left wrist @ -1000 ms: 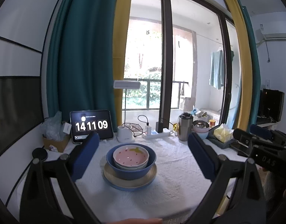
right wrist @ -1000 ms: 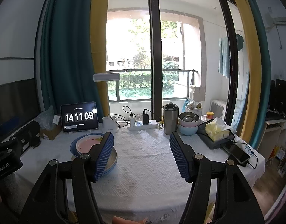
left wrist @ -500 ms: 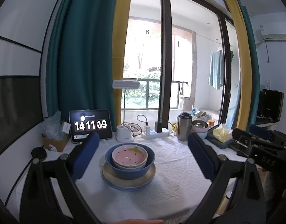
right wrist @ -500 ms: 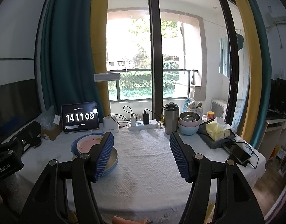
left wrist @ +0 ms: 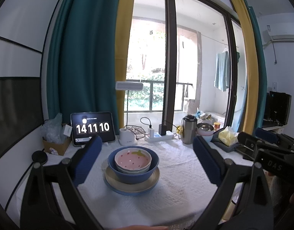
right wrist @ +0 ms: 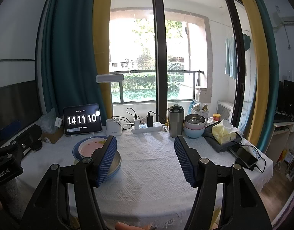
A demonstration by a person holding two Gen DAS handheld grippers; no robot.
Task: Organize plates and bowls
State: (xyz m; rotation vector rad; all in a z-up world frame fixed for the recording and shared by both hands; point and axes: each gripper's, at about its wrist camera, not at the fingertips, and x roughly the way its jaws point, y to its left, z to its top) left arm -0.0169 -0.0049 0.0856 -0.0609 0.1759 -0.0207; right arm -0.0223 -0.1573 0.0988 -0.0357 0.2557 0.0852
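Observation:
A pink strawberry-pattern bowl [left wrist: 133, 159] nests in a blue bowl [left wrist: 135, 174], which stands on a cream plate with a blue rim [left wrist: 132, 186], all on a white tablecloth [left wrist: 177, 174]. My left gripper [left wrist: 147, 149] is open, held back from the stack, which shows between its fingers without touching them. My right gripper [right wrist: 145, 143] is open with nothing between its blue pads. In its view the stack [right wrist: 89, 146] lies to the left, partly behind the left finger. A second stack of bowls [right wrist: 194, 125], metal on pink on light blue, stands at the back right.
Along the table's back edge stand a tablet clock [right wrist: 82, 119], a white lamp base [right wrist: 114, 127], a power strip [right wrist: 147, 127] and a steel flask [right wrist: 175, 121]. A tissue pack [right wrist: 223, 132] and a phone [right wrist: 244, 156] lie at the right. The other gripper's body [left wrist: 271, 153] shows at right.
The left wrist view has shifted slightly, so the stack sits a little left of where it was. Both grippers stay open and the dishes have not moved.

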